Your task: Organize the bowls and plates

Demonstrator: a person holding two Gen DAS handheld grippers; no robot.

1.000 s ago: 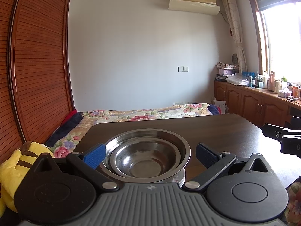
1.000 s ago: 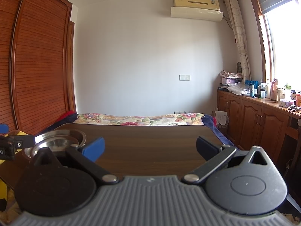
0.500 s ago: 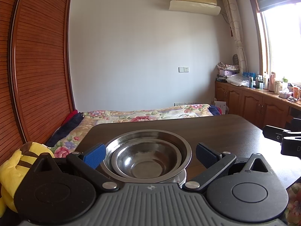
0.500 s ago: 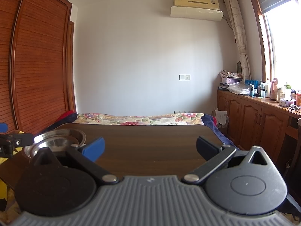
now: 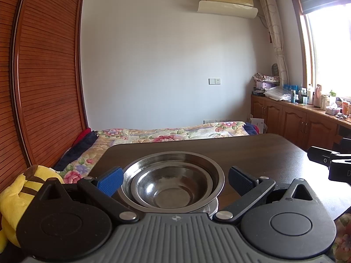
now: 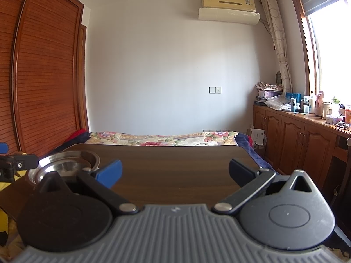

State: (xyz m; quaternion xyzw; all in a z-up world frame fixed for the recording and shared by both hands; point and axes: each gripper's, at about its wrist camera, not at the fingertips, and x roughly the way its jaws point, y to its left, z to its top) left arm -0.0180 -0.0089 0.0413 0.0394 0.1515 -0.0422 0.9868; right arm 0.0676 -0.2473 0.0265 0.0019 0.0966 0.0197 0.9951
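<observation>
The left tongs point(image 5: 174, 178) and right tongs point(image 6: 175, 172) are both apart and holding nothing, so a bump could knock the stacked bowls point(image 5: 172, 184) off the plate point(image 5: 212, 208) onto the counter point(image 5: 252, 151).

Dark wooden table point(image 6: 175, 171), floral bedspread point(image 5: 166, 133), yellow plush toy point(image 5: 19, 188), air conditioner point(image 6: 228, 9), perhaps toiletries on sideboard point(image 6: 307, 105)

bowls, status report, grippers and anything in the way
Left gripper open, empty, jaws either side of the nested steel bowls. Right gripper open, empty, over bare table. Stack sits on a white plate. Nothing in the way.
</observation>
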